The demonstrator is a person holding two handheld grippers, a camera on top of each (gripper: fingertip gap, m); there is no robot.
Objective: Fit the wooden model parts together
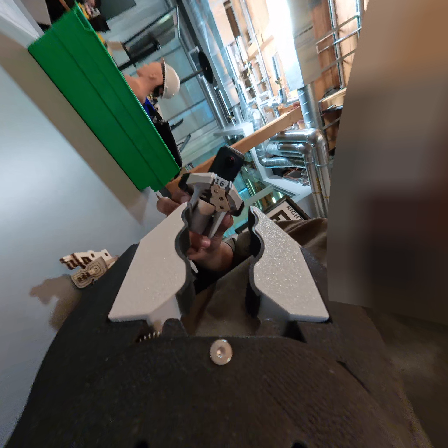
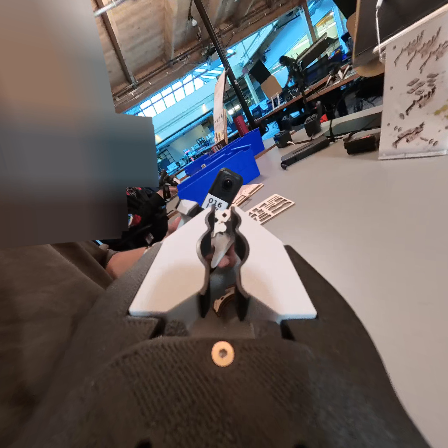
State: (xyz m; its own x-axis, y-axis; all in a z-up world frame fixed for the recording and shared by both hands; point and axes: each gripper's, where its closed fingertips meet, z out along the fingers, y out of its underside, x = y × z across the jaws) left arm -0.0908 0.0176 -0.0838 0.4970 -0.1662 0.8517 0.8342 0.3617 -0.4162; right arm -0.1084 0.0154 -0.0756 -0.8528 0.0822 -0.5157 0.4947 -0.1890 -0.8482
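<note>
My right gripper (image 2: 222,212) is shut on a small flat wooden part (image 2: 221,221) with a square hole, held up off the grey table (image 2: 339,218). In the left wrist view the same right gripper (image 1: 217,206) faces me with the wooden part (image 1: 219,200) in its tips. My left gripper (image 1: 220,211) is open wide and empty, its fingers on either side of the right gripper and short of it. A curved brown wooden part (image 2: 223,303) shows low between the right fingers. Two more wooden parts (image 1: 84,264) lie on the table at left.
A green bin (image 1: 97,97) stands at the table's far side. Blue bins (image 2: 218,169) and cut-out wooden sheets (image 2: 271,208) lie beyond the grippers. A printed sheet (image 2: 412,97) stands at right. The holder's sleeve (image 2: 60,291) fills the lower left.
</note>
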